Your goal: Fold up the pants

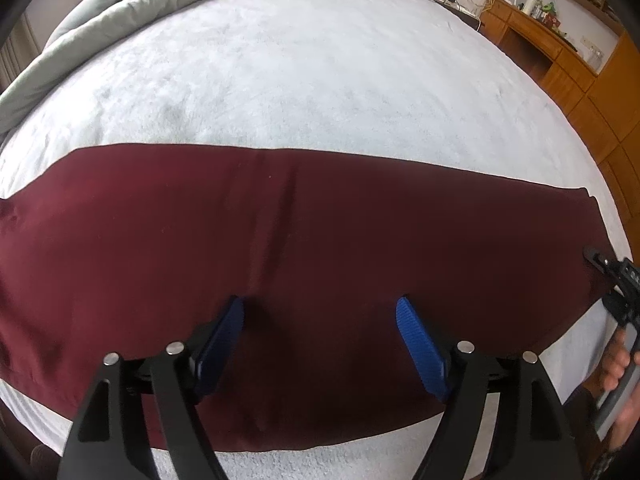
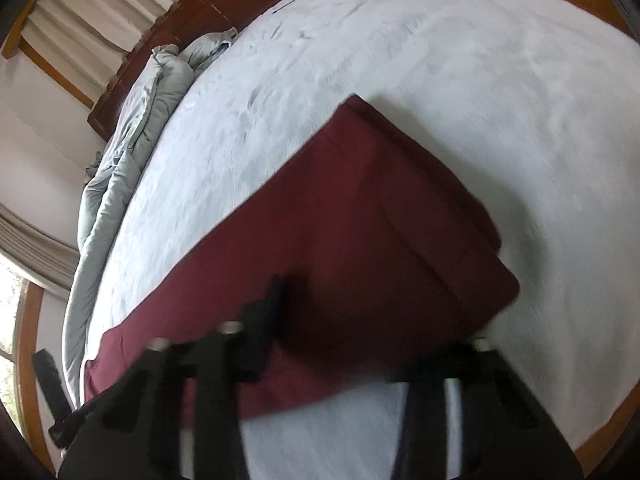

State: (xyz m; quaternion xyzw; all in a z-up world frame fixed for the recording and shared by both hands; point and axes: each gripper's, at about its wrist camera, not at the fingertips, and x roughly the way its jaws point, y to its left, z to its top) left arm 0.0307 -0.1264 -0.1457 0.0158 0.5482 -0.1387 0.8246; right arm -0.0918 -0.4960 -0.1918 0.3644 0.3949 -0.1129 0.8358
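Note:
Dark red pants lie flat in a long band across the white bed. My left gripper points down over their middle; its blue pads stand wide apart and hold nothing. The right gripper reaches the pants' right end, with a hand on its grip. In the blurred right wrist view the pants run away to the lower left, and my right gripper has narrow jaws at the near end. Its left finger presses a bulge of cloth; cloth hides the other finger.
A grey-green duvet is bunched along the far left of the bed, also seen as the duvet below a dark wooden headboard. A wooden desk with clutter stands past the bed's far right. White bed cover lies beyond the pants.

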